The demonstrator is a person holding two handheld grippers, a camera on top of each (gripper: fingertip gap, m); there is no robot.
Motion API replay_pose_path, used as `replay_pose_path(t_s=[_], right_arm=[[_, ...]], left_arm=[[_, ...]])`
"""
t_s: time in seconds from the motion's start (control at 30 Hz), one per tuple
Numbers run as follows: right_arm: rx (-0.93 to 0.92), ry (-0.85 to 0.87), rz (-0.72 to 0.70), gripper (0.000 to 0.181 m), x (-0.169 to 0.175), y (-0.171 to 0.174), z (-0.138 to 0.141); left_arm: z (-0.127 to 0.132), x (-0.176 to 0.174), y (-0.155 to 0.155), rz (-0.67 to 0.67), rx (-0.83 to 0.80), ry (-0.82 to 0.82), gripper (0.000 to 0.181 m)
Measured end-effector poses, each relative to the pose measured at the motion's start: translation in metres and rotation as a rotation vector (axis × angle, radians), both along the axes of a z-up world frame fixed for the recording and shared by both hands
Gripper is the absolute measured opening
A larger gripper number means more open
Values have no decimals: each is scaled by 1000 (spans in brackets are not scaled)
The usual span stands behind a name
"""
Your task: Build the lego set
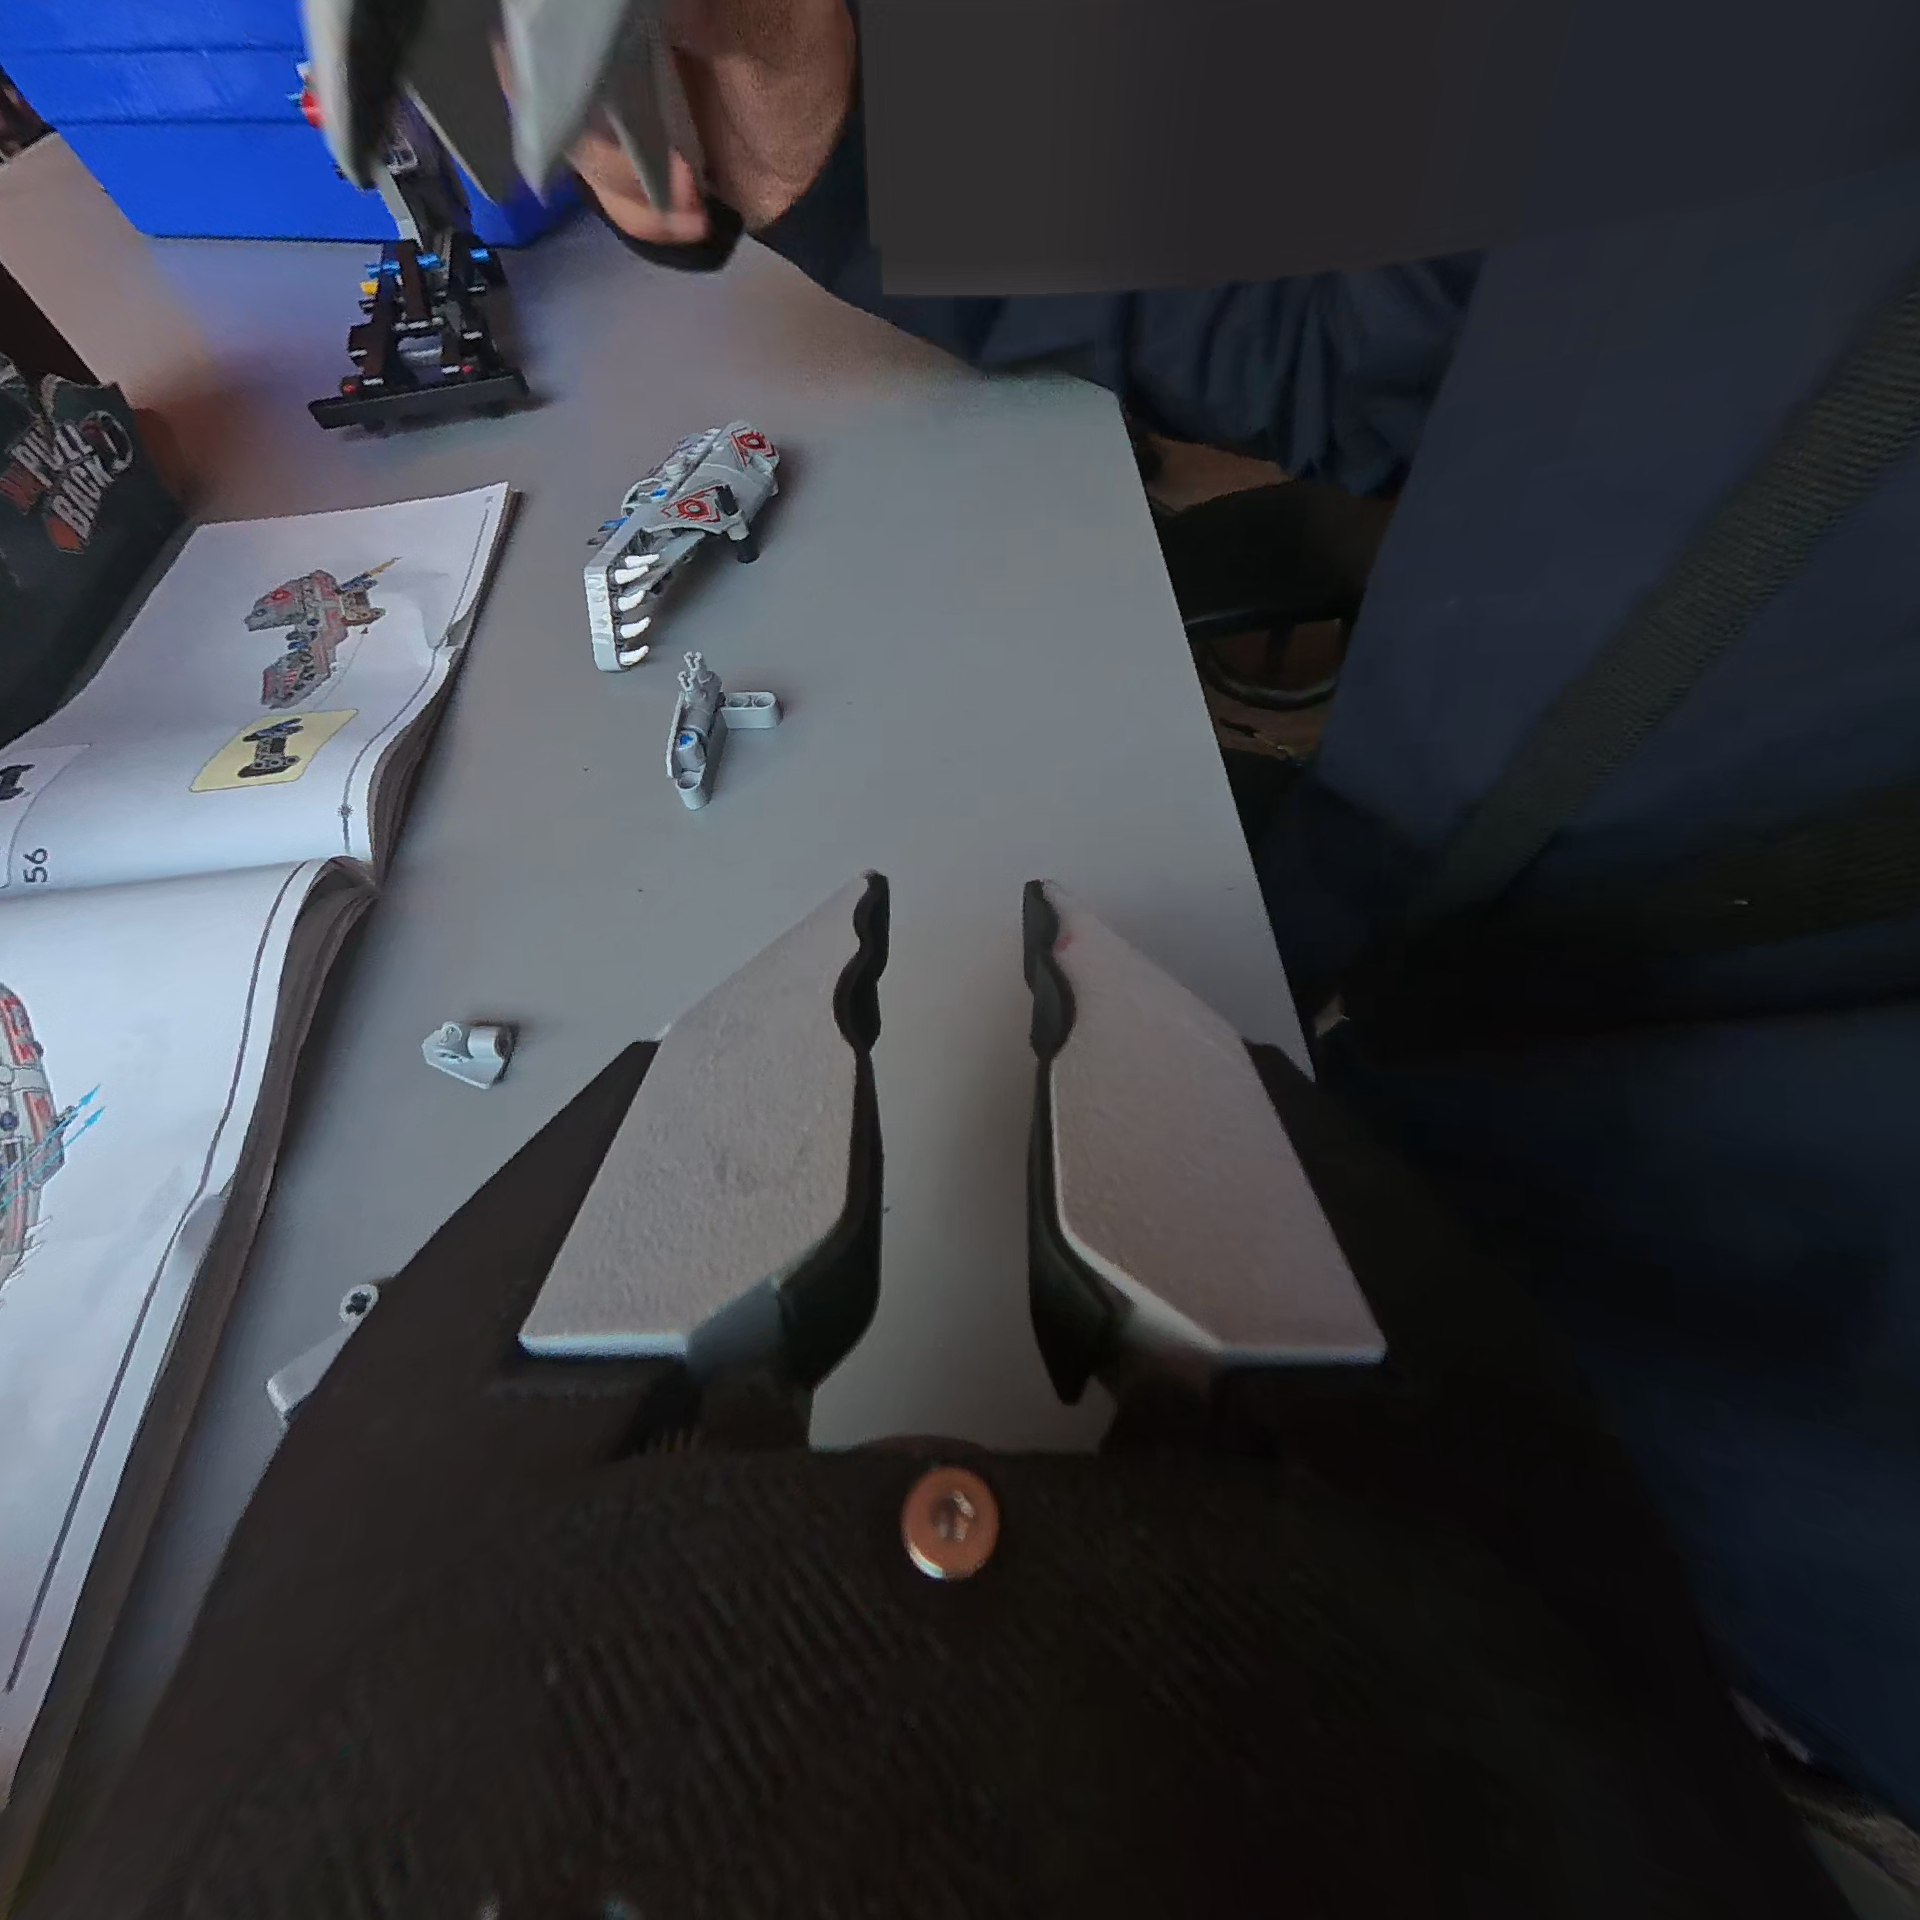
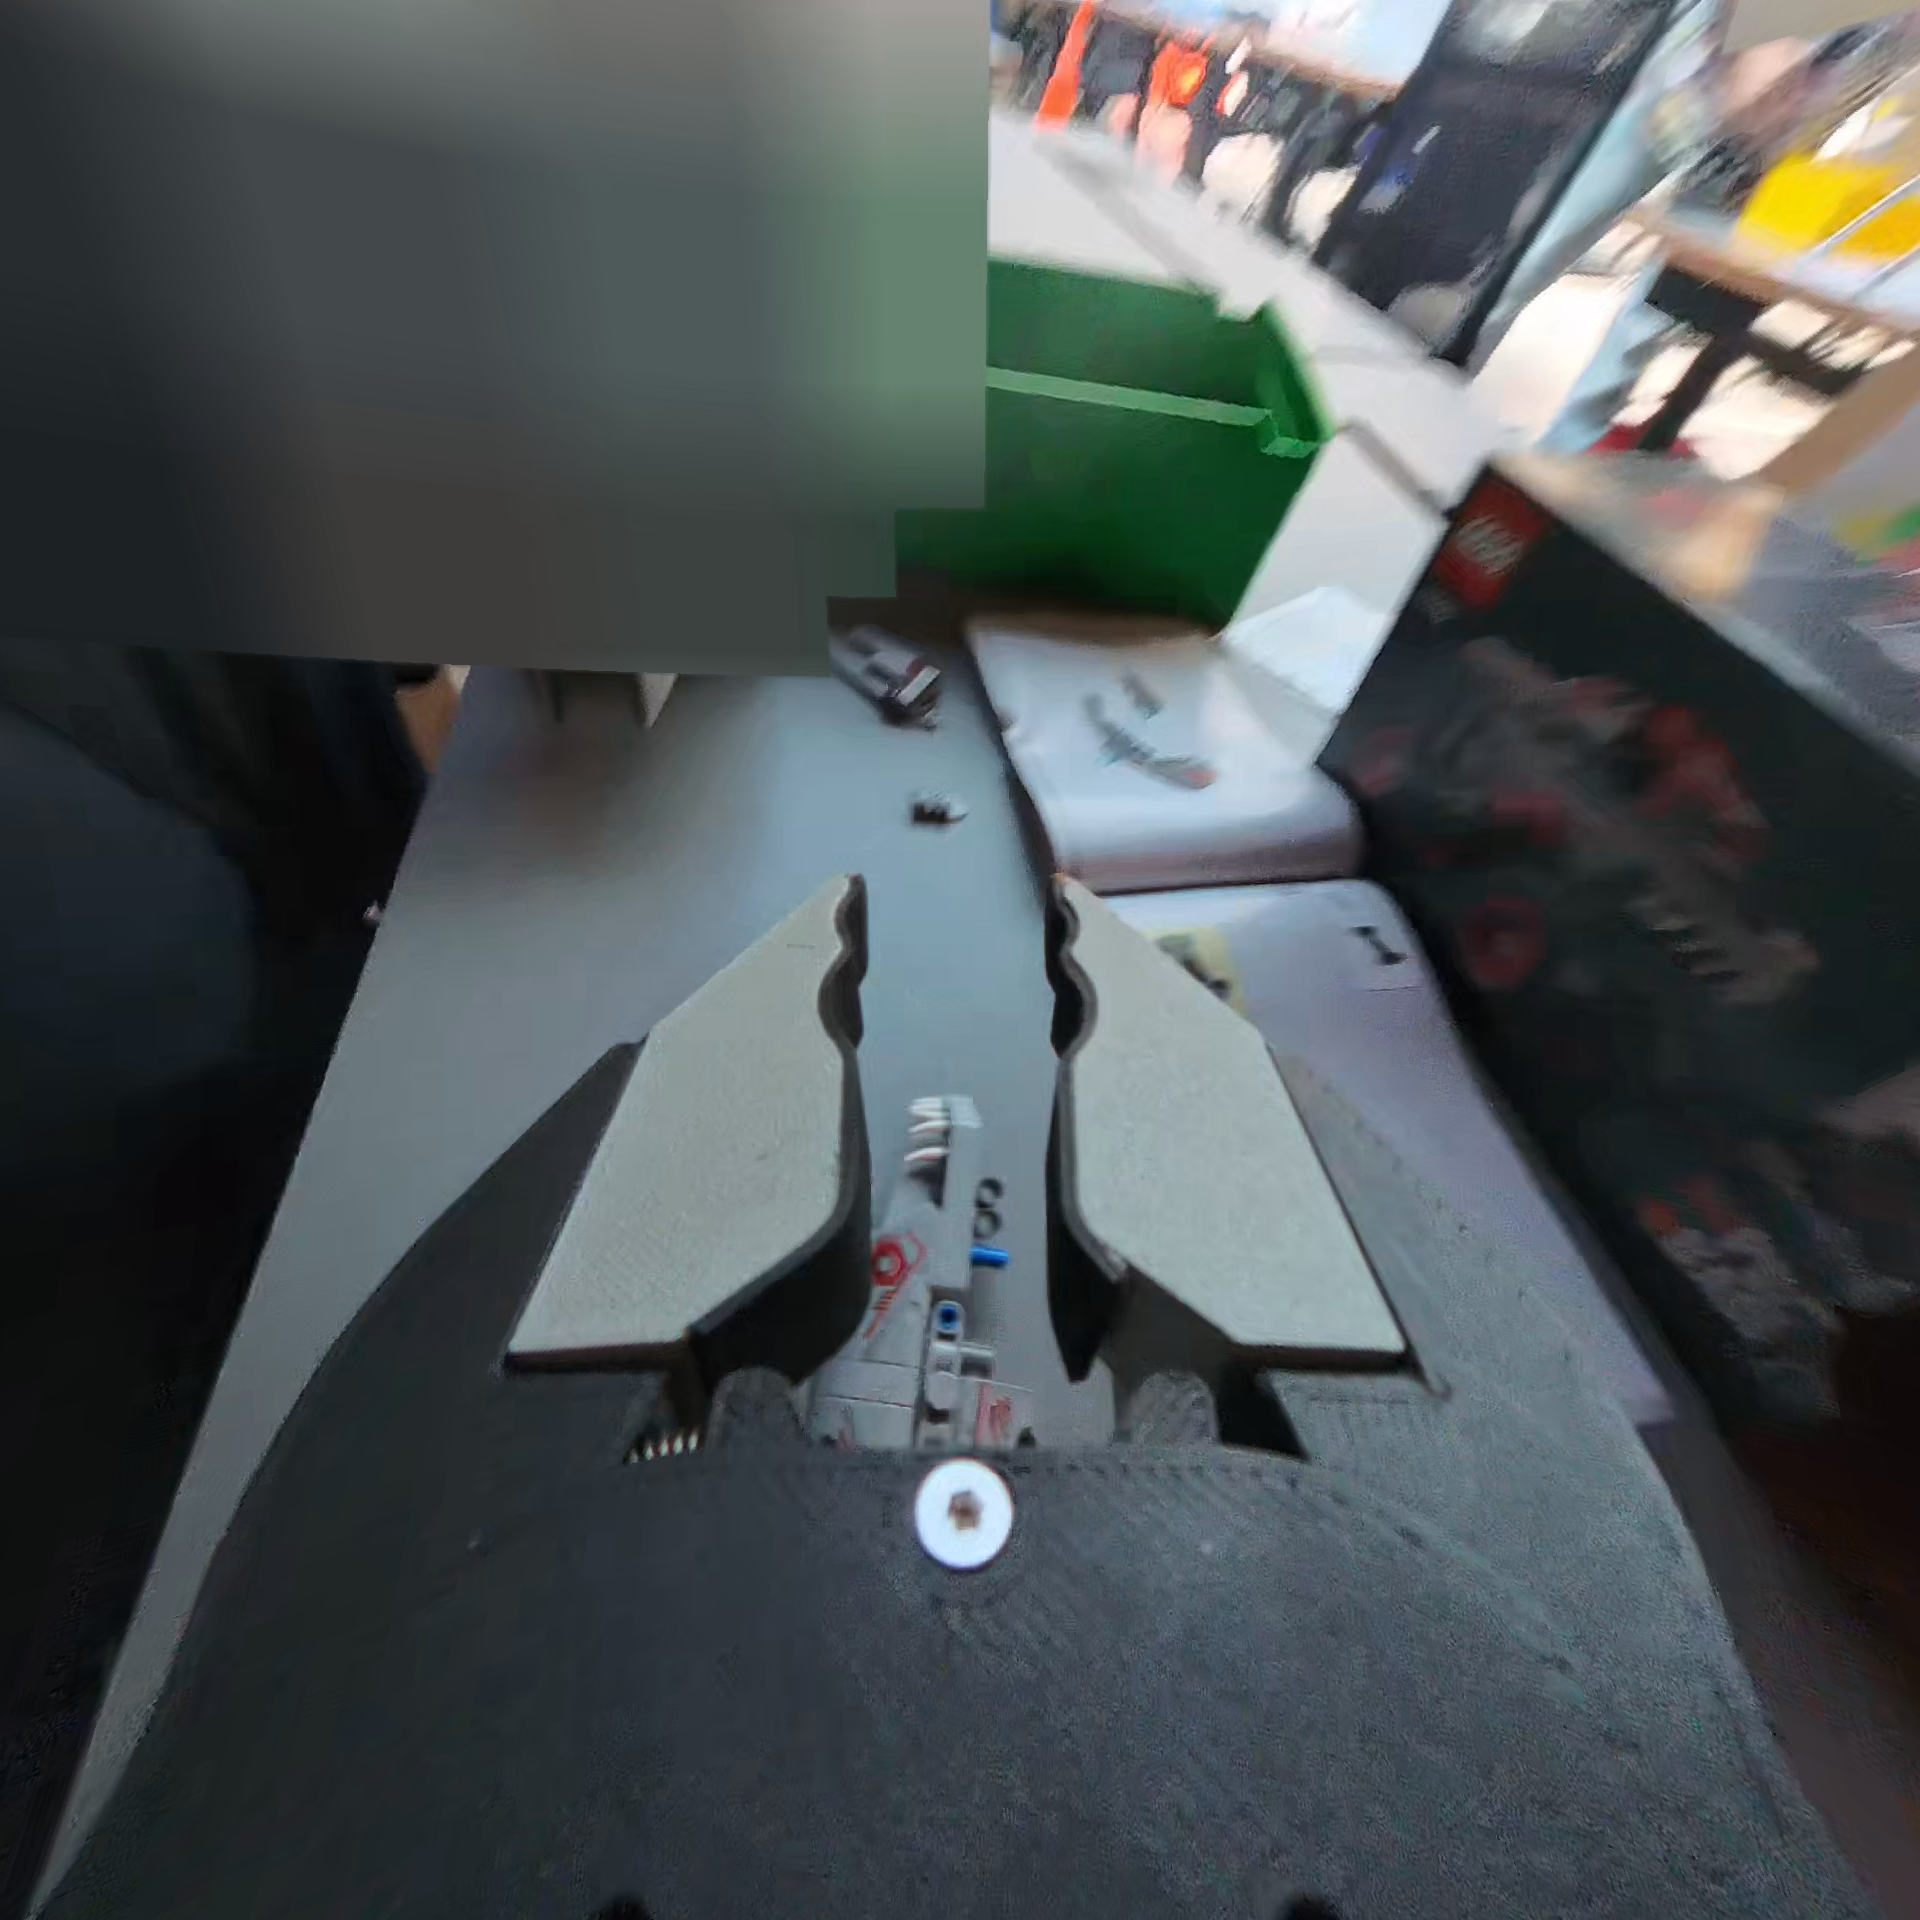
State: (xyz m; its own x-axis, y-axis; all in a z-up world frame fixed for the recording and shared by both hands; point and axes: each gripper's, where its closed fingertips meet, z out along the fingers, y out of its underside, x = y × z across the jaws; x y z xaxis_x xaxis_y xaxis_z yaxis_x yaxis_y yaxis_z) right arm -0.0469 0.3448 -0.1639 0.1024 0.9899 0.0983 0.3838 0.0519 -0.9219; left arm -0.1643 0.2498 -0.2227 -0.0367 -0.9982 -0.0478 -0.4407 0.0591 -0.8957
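**Both grippers empty above the grey table**

The grey table [image 1: 935, 582] carries an open instruction booklet [image 1: 260, 675] at its left edge. A black chassis [image 1: 426, 332] stands at the far end. The left gripper [image 1: 956, 904] hovers released, gripping nothing. The right gripper [image 2: 956, 914] gapes over the toothed grey assembly [image 1: 675, 530] (fingers not touching it). Nearby lie a grey sub-assembly [image 1: 701, 732] and a small grey piece [image 1: 470, 1051].
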Motion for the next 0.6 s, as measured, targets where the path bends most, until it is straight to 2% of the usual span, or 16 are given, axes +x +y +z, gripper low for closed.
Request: replay_pose_path(t_s=[0.1,0.2,0.6], right_arm=[[27,-288,75,31,-31,-24,-53],[88,-459,66,24,-38,-27,-84],[33,-514,77,9,-37,-28,-100]], left_arm=[[0,0,1,7,-8,3,23],[-1,0,2,10,-10,4,22],[-1,-1,3,19,-12,7,22]])
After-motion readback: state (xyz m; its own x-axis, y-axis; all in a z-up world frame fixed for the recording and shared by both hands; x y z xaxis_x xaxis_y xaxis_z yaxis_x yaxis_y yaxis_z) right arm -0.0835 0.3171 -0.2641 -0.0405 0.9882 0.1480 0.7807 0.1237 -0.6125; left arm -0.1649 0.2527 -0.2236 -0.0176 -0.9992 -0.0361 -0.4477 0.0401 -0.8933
